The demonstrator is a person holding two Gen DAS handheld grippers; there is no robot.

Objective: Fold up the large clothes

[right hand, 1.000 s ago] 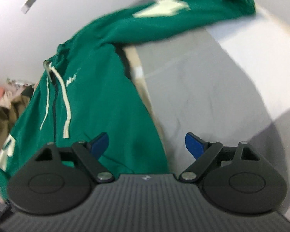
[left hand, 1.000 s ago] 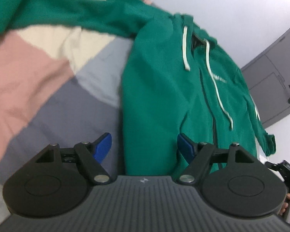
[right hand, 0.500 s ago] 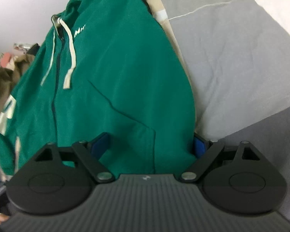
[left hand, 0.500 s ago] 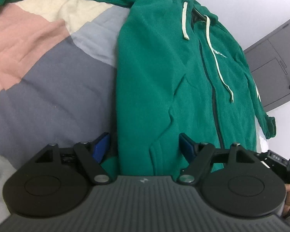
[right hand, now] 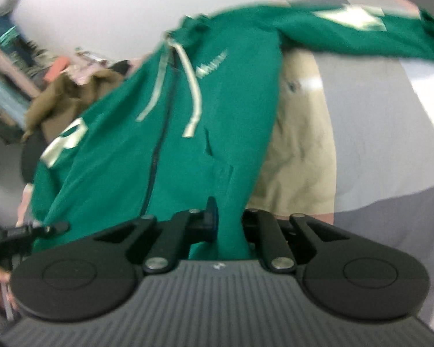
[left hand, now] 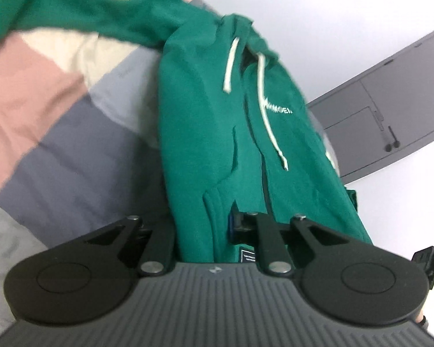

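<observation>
Lying front-up and zipped on the bed (left hand: pixel 52 133), one green hoodie (left hand: pixel 217 121), white drawstrings loose on the chest, hem end toward both cameras, its sleeves spread outward toward the far side of the bed. Hem corners: one pinched in the left gripper (left hand: pixel 202 231), the other in the right gripper (right hand: pixel 231 225); both sets of fingers have just been closing and now stand clenched on bunched green cloth. Fabric near the hem looks drawn up off the bedcover in folds, though blur hides the edge. Bedcover: patchwork of pink, cream and grey panels. Beyond the bed: a grey cabinet (left hand: pixel 390 110) against a white wall; a brown garment (right hand: pixel 72 95) heaped to one side. Progress, judged: early. Grasp made; no fold laid yet, sleeves unfolded, body at full length. Remaining: carry the hem toward the hood, tuck sleeves, reduce width.
</observation>
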